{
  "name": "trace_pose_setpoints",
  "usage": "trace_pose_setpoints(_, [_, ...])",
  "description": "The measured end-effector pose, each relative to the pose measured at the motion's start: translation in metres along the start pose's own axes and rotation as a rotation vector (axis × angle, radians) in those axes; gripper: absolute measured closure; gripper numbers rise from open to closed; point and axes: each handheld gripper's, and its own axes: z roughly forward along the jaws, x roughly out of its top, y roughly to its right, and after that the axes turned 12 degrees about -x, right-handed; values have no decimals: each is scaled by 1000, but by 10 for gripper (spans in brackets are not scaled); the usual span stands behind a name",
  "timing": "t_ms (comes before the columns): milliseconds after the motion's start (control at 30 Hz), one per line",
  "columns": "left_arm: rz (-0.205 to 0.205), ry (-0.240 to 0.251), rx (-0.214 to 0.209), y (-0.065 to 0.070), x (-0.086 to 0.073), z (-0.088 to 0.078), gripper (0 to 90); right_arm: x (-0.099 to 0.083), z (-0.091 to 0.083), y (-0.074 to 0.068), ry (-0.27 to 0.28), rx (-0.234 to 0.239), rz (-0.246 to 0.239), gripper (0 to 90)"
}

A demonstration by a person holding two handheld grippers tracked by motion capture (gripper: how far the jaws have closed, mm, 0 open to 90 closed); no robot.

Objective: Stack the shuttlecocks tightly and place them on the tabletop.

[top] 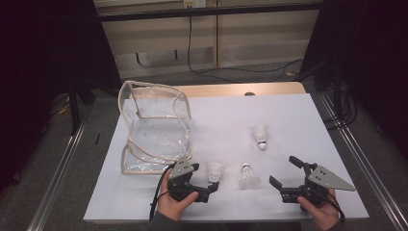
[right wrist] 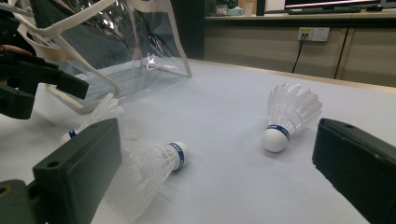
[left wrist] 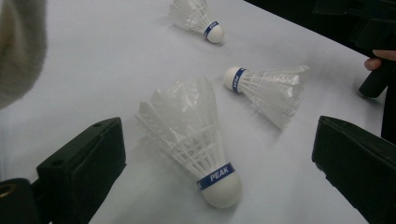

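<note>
left gripper [top: 208, 185] gaping, right gripper [top: 284, 173] gaping

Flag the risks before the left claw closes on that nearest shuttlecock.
1. The nearest shuttlecock lies on its side between the open left claw; closing on the feather skirt could crush it.
2. Its round cork may roll or squirt out.
3. The clear bag sags, its mouth partly collapsed, so dropping one in may snag the rim.

A white sheet covers the table [top: 288, 115], leaving a strip of pale wood bare along its far edge. Grey floor [top: 96, 144] surrounds it, with metal rails [top: 57, 168] running along both sides. Beyond the far edge stand beige cabinets [top: 260, 33], a wall socket [right wrist: 314, 33] and trailing black cables [top: 231, 71]. The side areas are dark, perhaps curtains.
</note>
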Motion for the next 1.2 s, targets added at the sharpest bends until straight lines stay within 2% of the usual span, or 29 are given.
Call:
trace_pose_setpoints(233, [-6,-9,34,0,3,9,28,0,0,0,3,1,0,9])
trace_pose_setpoints(267, [-21,-16,48,1,5,11,29,0,0,0,2,1,-1,9])
trace_pose_setpoints(500, [-41,-29,59,2,6,20,37,0,0,0,1,2,-1,9])
trace_pose_setpoints(733, [-52,-31,110,3,8,27,61,0,0,0,3,2,1,9])
trace_pose_setpoints(933, [-57,-28,114,4,10,30,77,0,0,0,2,3,3,10])
trace_pose_setpoints(1033, [-75,-20,121,6,12,34,84,0,0,0,2,3,3,9])
trace_pose_setpoints(1133, [-71,-41,128,7,15,38,95,0,-1,0,4,3,-3,10])
trace_pose_setpoints(1200, [-83,-39,131,7,17,43,104,0,-1,0,2,3,-5,9])
